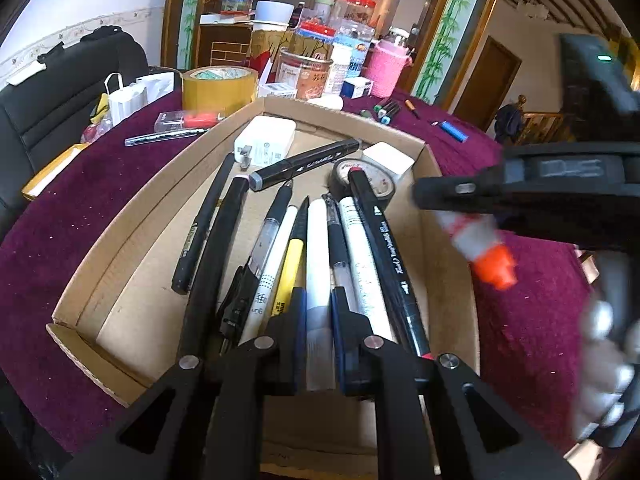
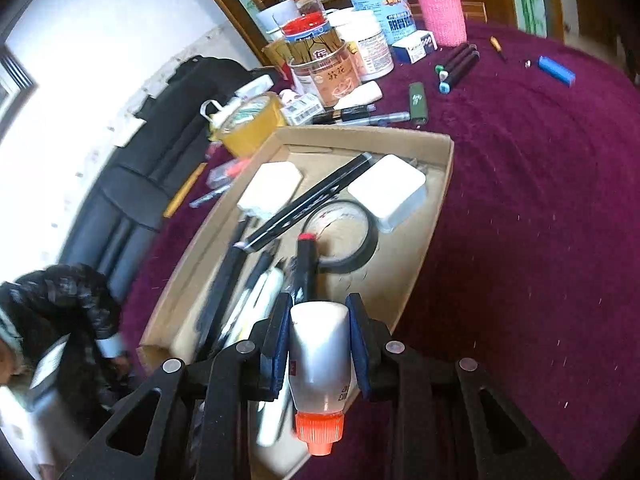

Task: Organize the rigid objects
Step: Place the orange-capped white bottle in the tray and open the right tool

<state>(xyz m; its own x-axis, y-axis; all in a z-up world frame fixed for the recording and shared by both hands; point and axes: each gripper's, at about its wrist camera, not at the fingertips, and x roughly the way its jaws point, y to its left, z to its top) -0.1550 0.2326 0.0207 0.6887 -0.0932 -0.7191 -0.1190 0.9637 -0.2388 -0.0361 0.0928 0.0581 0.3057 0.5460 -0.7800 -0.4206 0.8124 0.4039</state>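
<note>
A shallow cardboard box [image 1: 120, 240] on the purple tablecloth holds several pens and markers, two white chargers [image 1: 266, 140] and a black tape roll [image 1: 370, 182]. My left gripper [image 1: 319, 308] is low over the box, its jaws closed around a white pen [image 1: 319, 240] lying among the others. My right gripper [image 2: 320, 332] is shut on a white glue bottle [image 2: 320, 356] with an orange cap, held over the box's right side [image 2: 436, 204]; in the left wrist view the bottle [image 1: 480, 248] hangs cap-down above the box's right wall.
Loose markers [image 2: 458, 66], a green lighter [image 2: 418, 102], a blue lighter [image 2: 556, 70] and an orange pen lie on the cloth beyond the box. Yellow tape roll [image 1: 220, 88], jars, a pink-sleeved bottle [image 1: 388, 68] and boxes crowd the far edge. A black chair stands at left.
</note>
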